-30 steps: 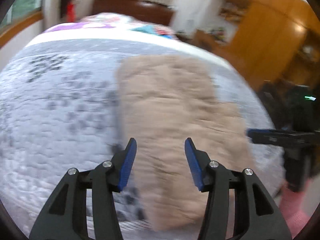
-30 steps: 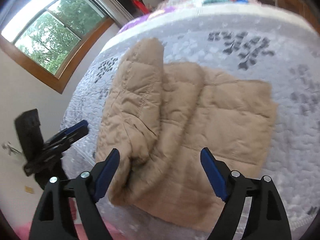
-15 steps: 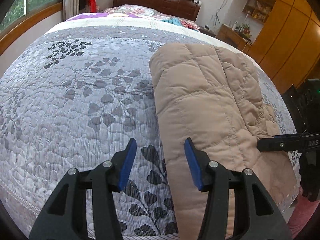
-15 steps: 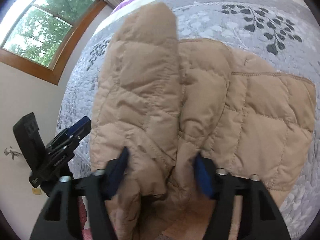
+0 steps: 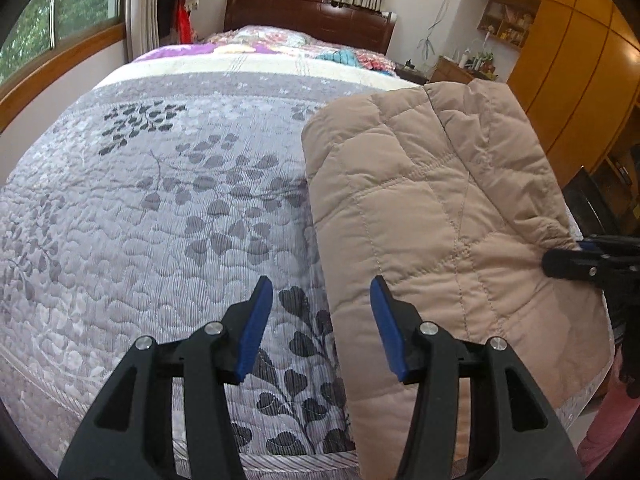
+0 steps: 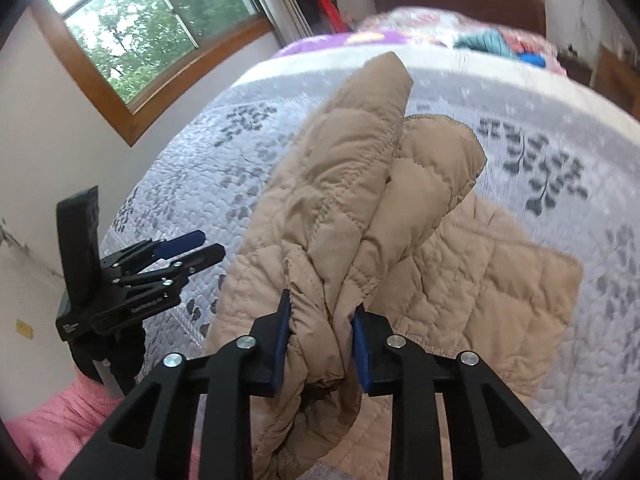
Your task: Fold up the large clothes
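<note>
Tan quilted jacket (image 5: 432, 216), folded into a long padded slab, lies on the right half of the left wrist view and fills the centre of the right wrist view, resting on the bed near its lower edge. Beneath it spreads my bed's grey quilted bedspread (image 5: 168, 216), printed with dark leaf sprays, which covers most of both frames. At the top of the left wrist view stand a dark wooden headboard (image 5: 308, 16) and, on the upper right, orange-brown wardrobe doors (image 5: 580, 80); a wood-framed window (image 6: 156, 28) occupies the upper left of the right wrist view. A bunched, sleeve-like fold of the jacket (image 6: 348, 184) rises toward the top centre of that view, lifted off the flat layer below. My right gripper (image 6: 320, 344), lower centre, has this bunched fabric between its blue pads, both pads pressed into the padding while the jaws are closing. My left gripper (image 5: 316, 328), at the lower centre of its own view, stands about half open with nothing in it, only bedspread showing in the gap, its right pad just beside the jacket's left edge. A pink sleeve (image 6: 52, 420) shows at the lower left of the right wrist view.
</note>
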### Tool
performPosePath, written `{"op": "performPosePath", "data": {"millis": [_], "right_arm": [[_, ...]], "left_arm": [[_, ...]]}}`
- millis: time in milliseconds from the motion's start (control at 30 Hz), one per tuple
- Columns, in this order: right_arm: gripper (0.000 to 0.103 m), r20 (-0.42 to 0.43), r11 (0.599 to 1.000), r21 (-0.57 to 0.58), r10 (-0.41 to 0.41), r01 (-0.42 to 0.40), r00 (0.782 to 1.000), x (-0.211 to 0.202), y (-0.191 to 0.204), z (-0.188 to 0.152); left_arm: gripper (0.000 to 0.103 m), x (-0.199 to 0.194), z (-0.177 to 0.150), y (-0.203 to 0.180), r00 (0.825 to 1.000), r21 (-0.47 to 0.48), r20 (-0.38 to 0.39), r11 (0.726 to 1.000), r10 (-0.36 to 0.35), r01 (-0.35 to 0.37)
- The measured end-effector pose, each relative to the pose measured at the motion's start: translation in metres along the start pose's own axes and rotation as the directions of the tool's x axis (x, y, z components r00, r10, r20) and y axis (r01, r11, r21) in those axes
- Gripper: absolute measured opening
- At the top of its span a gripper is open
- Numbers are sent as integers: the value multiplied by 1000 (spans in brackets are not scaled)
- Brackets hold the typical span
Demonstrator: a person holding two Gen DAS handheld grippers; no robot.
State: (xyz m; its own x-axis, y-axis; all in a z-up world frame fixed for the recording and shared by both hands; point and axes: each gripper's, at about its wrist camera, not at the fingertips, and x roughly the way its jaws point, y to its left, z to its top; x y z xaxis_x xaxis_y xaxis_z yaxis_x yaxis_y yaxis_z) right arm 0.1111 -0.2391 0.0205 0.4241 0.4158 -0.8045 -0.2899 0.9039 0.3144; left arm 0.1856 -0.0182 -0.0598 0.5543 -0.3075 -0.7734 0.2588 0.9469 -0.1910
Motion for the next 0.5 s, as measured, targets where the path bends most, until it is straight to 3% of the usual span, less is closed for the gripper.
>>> {"op": "performPosePath", "data": {"millis": [267,500], "right_arm": [[27,87,1000,-18,-23,24,996,-42,1,-3],[26,122,999,42,-39,34,992,-65,-25,-20]], "left_arm": [[52,-12,1,-17,999,41,26,999,-26,25],[53,-9,2,-35,999,81,16,996,-49,47]]}}
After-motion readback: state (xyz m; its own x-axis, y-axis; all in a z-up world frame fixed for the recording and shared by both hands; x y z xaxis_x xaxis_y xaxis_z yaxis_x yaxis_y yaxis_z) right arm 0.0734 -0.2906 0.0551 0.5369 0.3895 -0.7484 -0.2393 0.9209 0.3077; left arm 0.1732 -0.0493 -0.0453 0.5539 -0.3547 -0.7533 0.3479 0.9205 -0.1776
